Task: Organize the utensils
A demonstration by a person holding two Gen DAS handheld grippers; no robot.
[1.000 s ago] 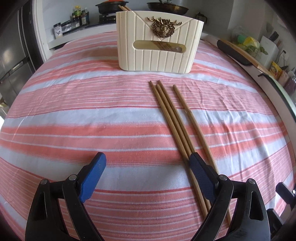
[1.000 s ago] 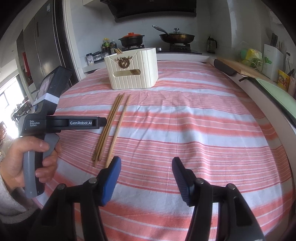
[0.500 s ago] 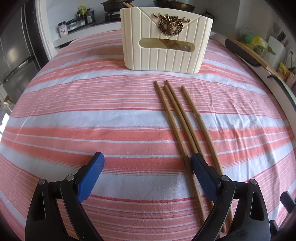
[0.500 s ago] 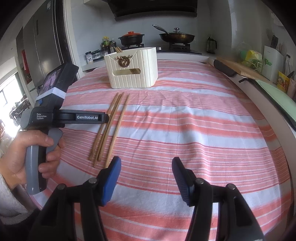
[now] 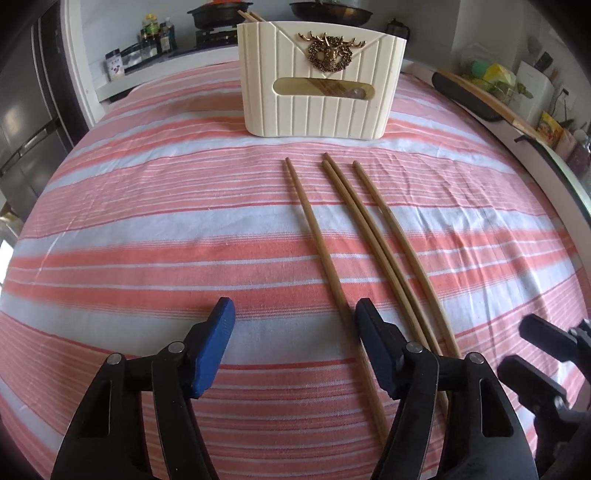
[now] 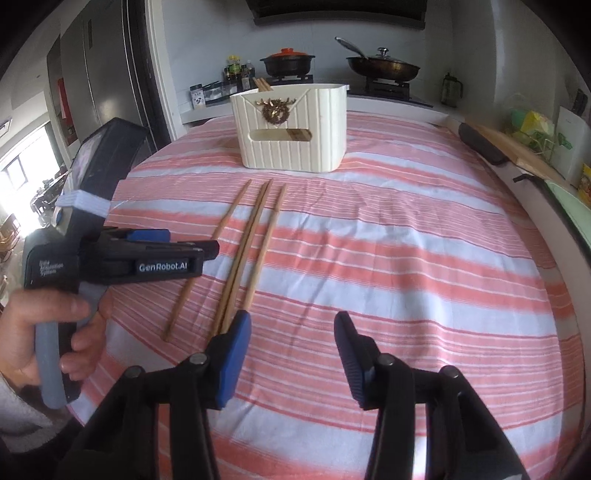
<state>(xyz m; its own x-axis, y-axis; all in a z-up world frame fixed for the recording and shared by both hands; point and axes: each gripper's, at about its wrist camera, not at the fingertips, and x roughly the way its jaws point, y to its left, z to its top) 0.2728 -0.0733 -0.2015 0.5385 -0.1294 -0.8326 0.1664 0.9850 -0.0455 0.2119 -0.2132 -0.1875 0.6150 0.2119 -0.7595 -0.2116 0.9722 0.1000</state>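
Several wooden chopsticks (image 5: 369,236) lie lengthwise on the striped tablecloth in front of a cream utensil holder (image 5: 321,92) with a gold deer emblem. More chopsticks (image 5: 251,14) stick out of its top. One chopstick (image 5: 317,243) lies apart, to the left of the rest. It runs between the closing jaws of my left gripper (image 5: 295,332), close against the right pad, and is not clamped. My right gripper (image 6: 293,332) is closing over bare cloth. Its left pad (image 6: 236,354) is just past the near ends of the chopsticks (image 6: 255,236). The holder (image 6: 291,129) stands beyond them.
A hand (image 6: 44,332) holds the left gripper's handle at the table's left edge. Behind the table, a counter carries a stove with a red-lidded pot (image 6: 288,61), a pan (image 6: 384,68) and bottles. A cutting board (image 6: 517,147) and clutter line the right side.
The left jaws have narrowed, and one chopstick now lies shifted left, apart from the others. The right gripper has moved left toward the chopsticks' near ends, and its jaws have narrowed.
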